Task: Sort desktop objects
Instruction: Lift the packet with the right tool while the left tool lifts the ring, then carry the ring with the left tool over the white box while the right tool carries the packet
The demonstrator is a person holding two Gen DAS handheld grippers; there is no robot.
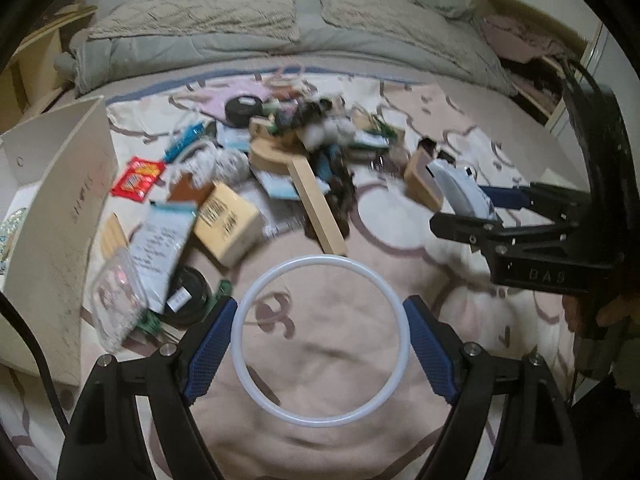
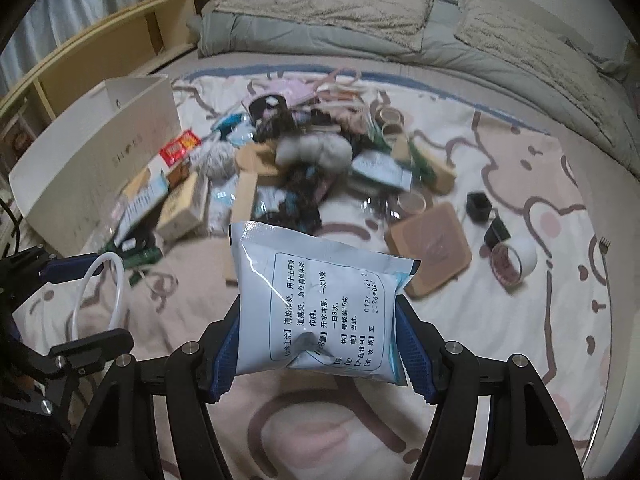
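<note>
A jumbled heap of small things lies mid-bed on a pink patterned blanket, and everything here is placed from that heap. On its left a white cardboard box stands open, with a red snack packet and a tan carton between box and heap. On its right lie a flat brown square pad, two small black blocks and a roll of white tape. A long wooden stick juts from the heap toward the near side. Behind the heap a grey quilt and pillows close off the far side; a wooden shelf runs beyond the box.

The near side of the heap is bare blanket, the widest free ground, under both tools.

The left hand-held gripper points steeply down over that bare patch, its blue pads wide and pressing the sides of a white ring, held clear of the blanket. The right hand-held gripper, angled down likewise, grips a white medicine sachet by both edges, upright above the blanket, fronting the heap's near edge.
</note>
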